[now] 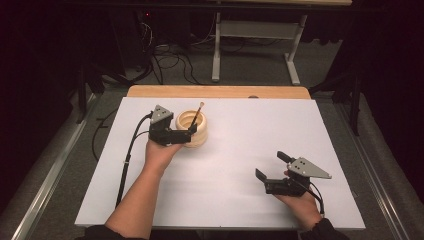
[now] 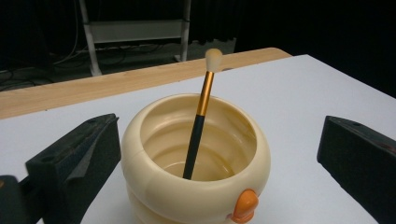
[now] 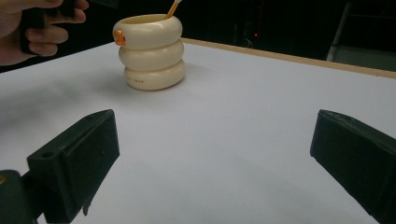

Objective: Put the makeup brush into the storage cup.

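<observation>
A: We see the brush [image 2: 201, 114] standing in the cream pot [image 1: 192, 131], upper left of the high view, with our left gripper [image 2: 219, 154] spread wide around it, gripping nothing.

B: Right gripper [image 1: 274, 171] is apart too, lower right. If we pull back carelessly, a jaw could tip the pot.

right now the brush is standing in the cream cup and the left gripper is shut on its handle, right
Not quite. The brush does stand in the cream cup, but the left gripper is open: in the left gripper view its jaws stand wide on either side of the cup, clear of the handle.
</observation>
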